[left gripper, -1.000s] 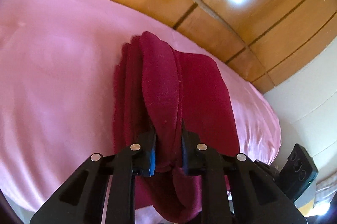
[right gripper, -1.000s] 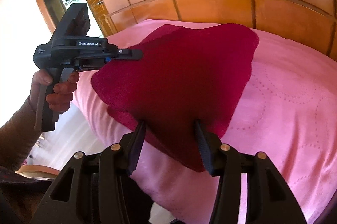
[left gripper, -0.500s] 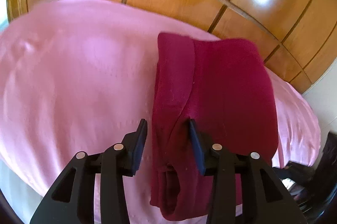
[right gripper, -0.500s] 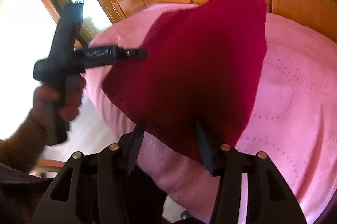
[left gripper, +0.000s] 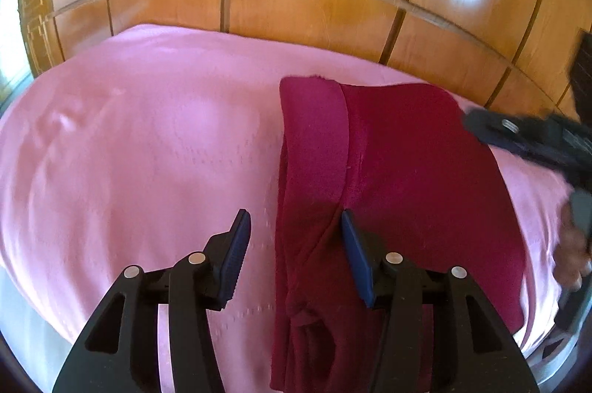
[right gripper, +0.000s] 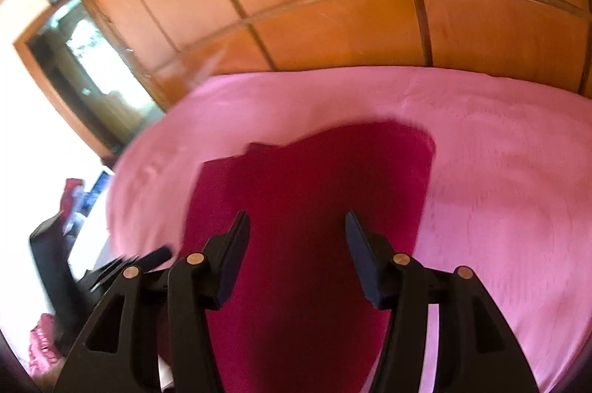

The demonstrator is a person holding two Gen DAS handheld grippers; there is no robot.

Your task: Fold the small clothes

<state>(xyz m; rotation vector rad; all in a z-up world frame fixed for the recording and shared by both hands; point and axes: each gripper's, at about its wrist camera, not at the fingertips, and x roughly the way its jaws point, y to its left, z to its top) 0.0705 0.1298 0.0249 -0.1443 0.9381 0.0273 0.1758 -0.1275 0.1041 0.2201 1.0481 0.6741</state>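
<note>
From the left wrist view, bare pink bedcover (left gripper: 129, 152) lies open from 9 to 12 o'clock. The wooden panel wall (left gripper: 314, 19) bounds the far side. At 3 o'clock, the right gripper (left gripper: 525, 137) crowds the red garment (left gripper: 407, 163).

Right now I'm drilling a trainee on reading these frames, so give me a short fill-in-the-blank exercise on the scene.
1. The dark red garment lies on a ____ bedspread.
2. The left gripper has its jaws ____, clamping nothing.
3. Behind the bed stand panels made of ____.
4. The right gripper hovers over the garment with its jaws ____.

Missing words: pink; open; wood; open
</note>
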